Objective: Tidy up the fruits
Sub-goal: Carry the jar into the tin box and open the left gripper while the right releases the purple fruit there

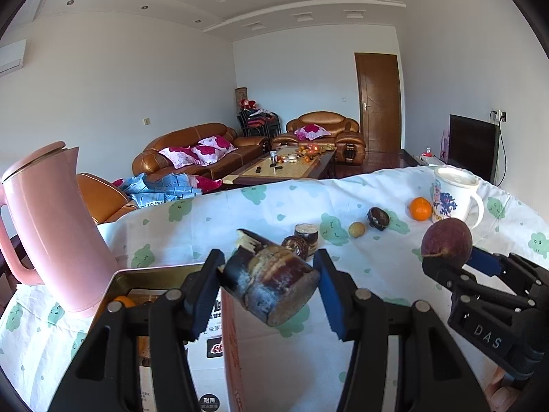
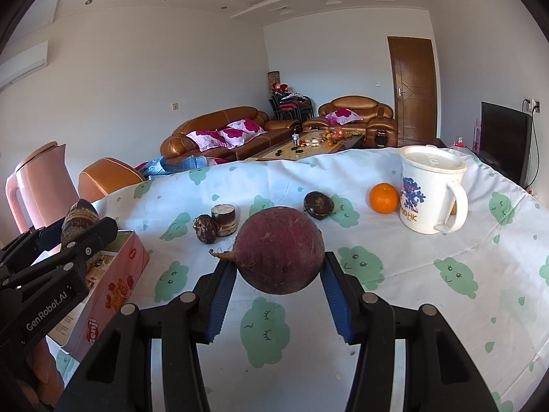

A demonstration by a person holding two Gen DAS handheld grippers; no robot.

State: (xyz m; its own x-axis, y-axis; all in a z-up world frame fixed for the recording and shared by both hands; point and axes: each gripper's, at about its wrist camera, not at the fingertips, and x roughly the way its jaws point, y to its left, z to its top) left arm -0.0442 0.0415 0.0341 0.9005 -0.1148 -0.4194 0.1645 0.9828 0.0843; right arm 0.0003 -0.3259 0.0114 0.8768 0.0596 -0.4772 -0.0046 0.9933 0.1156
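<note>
My left gripper [image 1: 269, 261] is shut on a dark brown cane piece [image 1: 274, 285], which hangs tilted above the open tin box [image 1: 151, 273]. In the right wrist view the same gripper [image 2: 80, 230] shows at the left, over the pink tin box [image 2: 113, 288]. My right gripper [image 2: 278, 264] is shut on a round purple radish [image 2: 279, 249] with a thin tail, held above the tablecloth. The left wrist view shows that radish [image 1: 446, 240] at the right. On the cloth lie an orange [image 2: 384, 198], a short cane piece [image 2: 223, 218] and two dark round fruits [image 2: 206, 228] [image 2: 318, 205].
A pink kettle [image 1: 51, 226] stands left of the tin. A white lidded mug [image 2: 430, 192] stands at the right beside the orange. A small yellow fruit [image 1: 356, 229] lies mid-table. The cloud-print tablecloth [image 2: 394, 309] covers the table; sofas and a coffee table are beyond its far edge.
</note>
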